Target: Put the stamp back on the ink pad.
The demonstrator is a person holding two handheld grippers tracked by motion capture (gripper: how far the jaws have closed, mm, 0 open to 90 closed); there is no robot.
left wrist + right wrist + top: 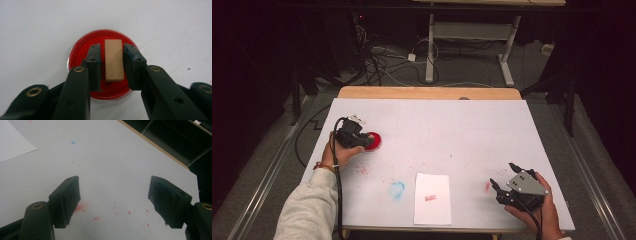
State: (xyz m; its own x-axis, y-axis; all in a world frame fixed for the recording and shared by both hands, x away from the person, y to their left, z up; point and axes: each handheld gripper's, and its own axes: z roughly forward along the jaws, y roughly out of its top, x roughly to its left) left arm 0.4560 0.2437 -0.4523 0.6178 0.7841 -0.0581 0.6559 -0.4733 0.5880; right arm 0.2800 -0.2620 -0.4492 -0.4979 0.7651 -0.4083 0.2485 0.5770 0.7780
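**Left Gripper at the Red Dish: Block Between Slack Jaws**

My left gripper (111,63) is positioned over the red dish (100,92), which sits on the white table sheet (452,130) near its left edge. In the left gripper view, a small wooden block (114,60) stands inside the dish, on the red surface, directly between my two jaws. The jaws are only a little apart. A narrow gap shows on each side of the block, so the pads bracket it without pressing on it; nothing is gripped.

In the high view, my left hand (343,152) holds that gripper (362,136) just at the dish (374,142), partly covering it.

My right gripper (113,200) is well apart from the dish, near the right front corner of the sheet. Its jaws stand wide open with nothing between them, above scattered red specks (115,211) on the sheet.

A white paper (432,198) bearing a small red stamp mark (430,198) lies at the front edge, between both hands. A blue smudge (396,189) lies just left of the paper.
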